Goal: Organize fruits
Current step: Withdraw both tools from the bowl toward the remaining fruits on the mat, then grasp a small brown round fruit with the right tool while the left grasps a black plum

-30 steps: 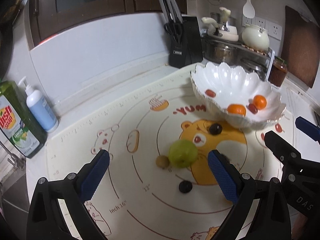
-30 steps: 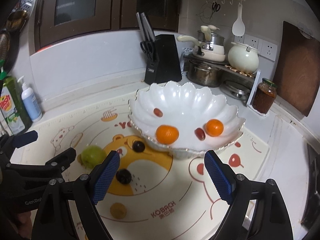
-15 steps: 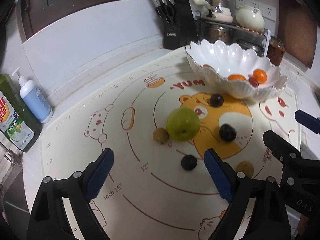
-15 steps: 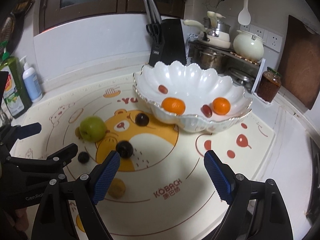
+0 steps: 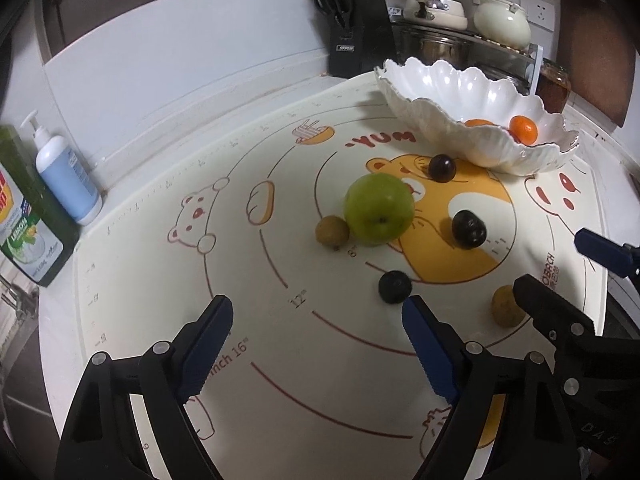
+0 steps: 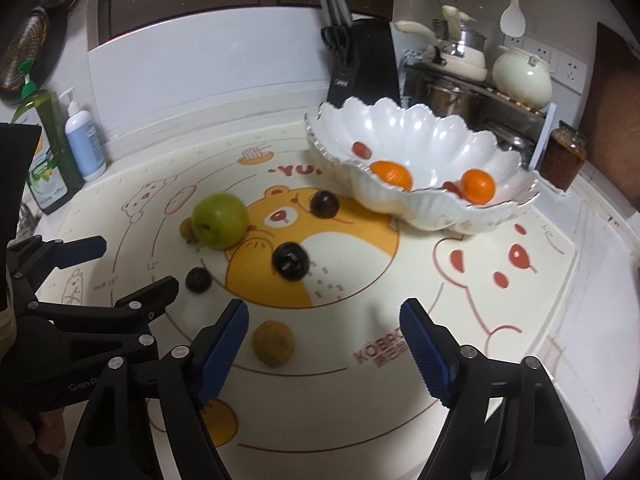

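Note:
A green apple point(image 5: 379, 209) point(image 6: 219, 221) lies on the printed mat point(image 5: 280, 360) beside a small brown fruit point(image 5: 332, 231). Three dark fruits point(image 5: 469, 229) point(image 5: 442, 167) point(image 5: 395, 286) and another brown fruit point(image 6: 274, 342) point(image 5: 507, 306) lie around it. A white scalloped bowl point(image 6: 448, 152) point(image 5: 440, 92) holds two oranges point(image 6: 391, 174) point(image 6: 477, 186) and small red fruits point(image 6: 361, 149). My left gripper point(image 5: 318, 332) hovers low over the mat short of the apple, jaws closing, nothing between them. My right gripper point(image 6: 324, 330) hangs just right of the brown fruit, jaws closing on nothing.
A knife block point(image 6: 366, 60) stands behind the bowl, with pots and kettles point(image 6: 520, 76) on a rack at the back right and a jar point(image 6: 562, 156) beside it. Soap bottles point(image 5: 66, 176) point(image 6: 44, 152) stand at the mat's left edge. The counter edge lies to the right.
Both grippers have sunk toward the mat and come nearer the loose fruit; the apple and dark fruits loom larger. Both pairs of jaws have narrowed a little.

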### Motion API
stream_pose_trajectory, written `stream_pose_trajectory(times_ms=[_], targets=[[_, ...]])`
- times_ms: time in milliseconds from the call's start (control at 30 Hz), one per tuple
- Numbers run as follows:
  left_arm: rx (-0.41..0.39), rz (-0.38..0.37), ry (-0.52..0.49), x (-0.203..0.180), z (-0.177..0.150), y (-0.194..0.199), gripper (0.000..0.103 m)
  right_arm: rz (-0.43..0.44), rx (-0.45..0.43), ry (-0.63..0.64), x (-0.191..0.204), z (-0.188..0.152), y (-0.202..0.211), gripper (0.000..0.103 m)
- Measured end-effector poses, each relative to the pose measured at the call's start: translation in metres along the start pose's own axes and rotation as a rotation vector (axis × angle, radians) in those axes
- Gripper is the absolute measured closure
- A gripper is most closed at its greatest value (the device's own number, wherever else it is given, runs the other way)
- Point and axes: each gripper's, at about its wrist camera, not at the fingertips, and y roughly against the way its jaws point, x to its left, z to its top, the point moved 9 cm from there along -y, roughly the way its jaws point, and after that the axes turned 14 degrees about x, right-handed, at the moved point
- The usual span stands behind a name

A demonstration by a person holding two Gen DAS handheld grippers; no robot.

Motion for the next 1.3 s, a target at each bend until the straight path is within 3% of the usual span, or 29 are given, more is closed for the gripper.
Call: stream_pose_trajectory(times_ms=[267, 467, 933, 1067, 1200, 1300], targets=[[0.010, -0.009, 0.025, 0.006, -0.004, -0.003, 0.016, 0.051, 0.047, 0.025, 0.016, -0.006, -0.015, 0.047], [0.011, -0.016, 0.031, 0.006, -0.003, -0.004, 0.016, 0.118, 0.102, 0.029, 0.025, -0.013, -0.028, 0.076], [0.023, -0.072, 0.006, -0.021, 0.008, -0.012, 0.016, 0.069, 0.042, -0.035, -0.006, 0.002, -0.016, 0.077], [0.032, -0.079, -0.017, -0.031, 0.011, -0.018, 0.035, 0.067, 0.046, -0.059, -0.016, 0.004, -0.019, 0.077], [0.034, -0.081, -0.023, -0.036, 0.015, -0.022, 0.044, 0.065, 0.050, -0.074, -0.022, 0.004, -0.021, 0.076], [0.030, -0.082, -0.025, -0.038, 0.016, -0.023, 0.059, 0.063, 0.047, -0.081, -0.026, 0.006, -0.022, 0.076]])
